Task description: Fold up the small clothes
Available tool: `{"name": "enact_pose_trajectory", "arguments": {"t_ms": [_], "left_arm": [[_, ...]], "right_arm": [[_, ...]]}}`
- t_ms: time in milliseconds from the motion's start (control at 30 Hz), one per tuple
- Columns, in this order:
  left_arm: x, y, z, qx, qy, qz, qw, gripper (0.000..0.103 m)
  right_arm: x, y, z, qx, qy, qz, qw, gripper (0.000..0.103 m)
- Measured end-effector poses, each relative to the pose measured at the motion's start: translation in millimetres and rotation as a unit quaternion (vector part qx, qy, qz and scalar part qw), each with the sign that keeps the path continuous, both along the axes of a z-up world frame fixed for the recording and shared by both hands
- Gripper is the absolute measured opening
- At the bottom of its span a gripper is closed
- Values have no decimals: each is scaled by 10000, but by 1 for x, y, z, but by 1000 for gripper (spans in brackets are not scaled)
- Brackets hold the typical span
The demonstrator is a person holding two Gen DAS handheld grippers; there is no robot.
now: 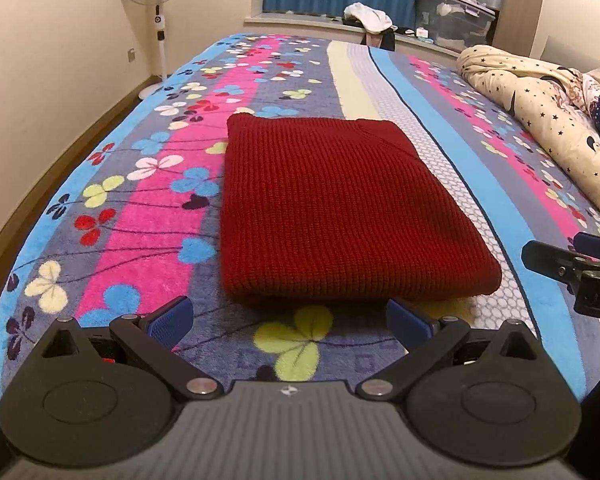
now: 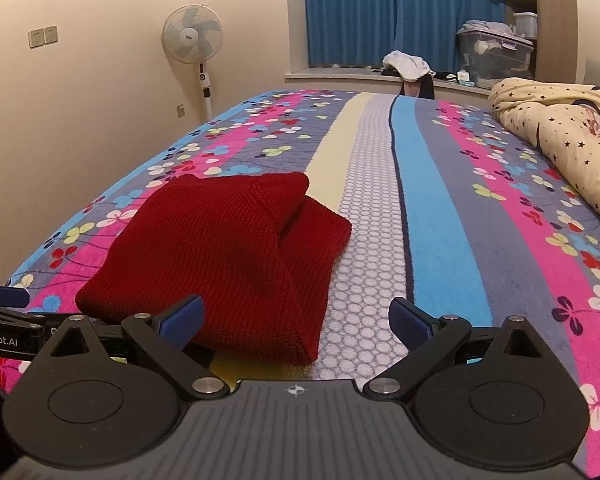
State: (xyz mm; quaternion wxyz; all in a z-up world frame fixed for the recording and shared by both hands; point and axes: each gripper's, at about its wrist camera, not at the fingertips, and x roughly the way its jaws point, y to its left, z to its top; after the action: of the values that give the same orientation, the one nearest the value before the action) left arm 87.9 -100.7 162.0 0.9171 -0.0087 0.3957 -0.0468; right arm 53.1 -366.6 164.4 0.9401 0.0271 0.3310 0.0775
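Your left hand-held gripper hovers low over the bed with its blue pads spread wide apart and nothing between them. Straight ahead of it, just past the fingertips, lies the sweater, dark red and ribbed, folded into a neat rectangle on the flowered blanket. Its near edge sits just beyond your pads, not touching them. Off to the right of this hand-held gripper you see the tip of your other one at the frame edge.

Your right hand-held gripper is likewise parted wide and holds nothing. From it, the sweater lies ahead and to the left; the left pad overlaps the sweater's near edge in view, though you cannot tell whether it touches. The right pad hangs over the honeycomb stripe of the blanket. From this side the fold layers show, with an upper flap bulging over the lower one at the far end.

Further ahead a fan stands by the wall, blue curtains hang beyond the bed's far end, and a starred quilt lies bunched to the right
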Motion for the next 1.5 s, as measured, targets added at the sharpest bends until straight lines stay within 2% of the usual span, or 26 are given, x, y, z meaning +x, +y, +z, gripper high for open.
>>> {"name": "enact_pose_trajectory", "arguments": {"t_ms": [1500], "left_arm": [[0, 0, 1, 5, -8, -43, 10000, 102]], "right_arm": [[1, -1, 4, -35, -83, 189, 9998, 98]]}}
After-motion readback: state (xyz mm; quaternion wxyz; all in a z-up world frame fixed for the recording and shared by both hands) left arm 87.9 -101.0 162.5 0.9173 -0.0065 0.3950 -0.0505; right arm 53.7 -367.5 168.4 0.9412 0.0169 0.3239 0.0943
